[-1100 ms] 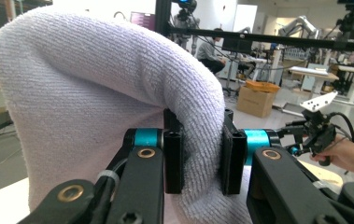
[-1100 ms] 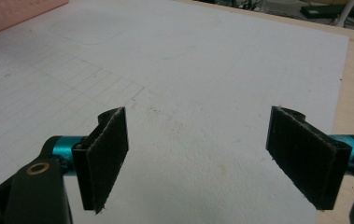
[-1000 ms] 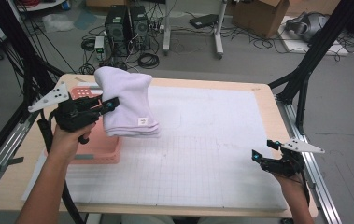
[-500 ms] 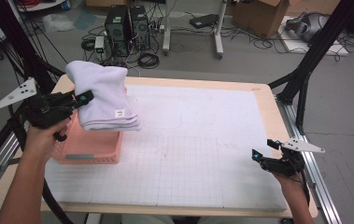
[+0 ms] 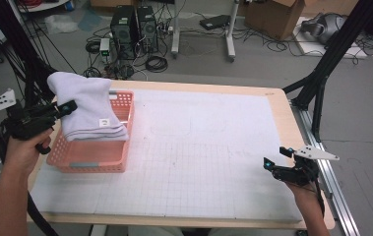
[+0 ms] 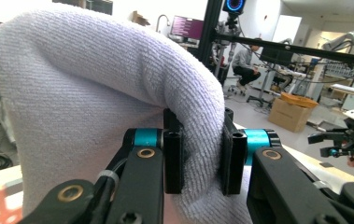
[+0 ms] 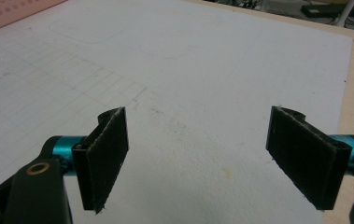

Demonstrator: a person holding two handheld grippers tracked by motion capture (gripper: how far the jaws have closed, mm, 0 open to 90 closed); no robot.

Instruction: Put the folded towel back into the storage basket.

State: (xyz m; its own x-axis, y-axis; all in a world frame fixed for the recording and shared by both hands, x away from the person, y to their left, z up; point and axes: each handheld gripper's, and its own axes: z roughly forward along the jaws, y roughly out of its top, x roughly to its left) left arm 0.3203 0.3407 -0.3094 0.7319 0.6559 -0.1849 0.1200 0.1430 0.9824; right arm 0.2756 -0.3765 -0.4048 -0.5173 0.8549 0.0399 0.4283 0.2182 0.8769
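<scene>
A folded pale lilac towel [image 5: 88,105] hangs over the pink plastic basket [image 5: 80,158] at the table's left side. My left gripper [image 5: 66,108] is shut on the towel's left edge; in the left gripper view the cloth [image 6: 100,93] bulges over the jaws, pinched at the left gripper [image 6: 200,158]. A small white tag [image 5: 104,121] shows on the towel's fold. My right gripper [image 5: 268,164] rests near the table's right front edge, open, with nothing between its pads [image 7: 107,149]; the right gripper [image 7: 198,158] faces bare mat.
A white gridded mat [image 5: 199,147] covers the wooden table [image 5: 282,103]. Black frame legs [image 5: 322,73] stand at the right, and computer towers with cables [image 5: 135,24] sit on the floor beyond. A cardboard box [image 5: 272,14] lies farther back.
My left hand has carried the towel leftward and a little down, from over the mat to above the pink basket. The right gripper has stayed put.
</scene>
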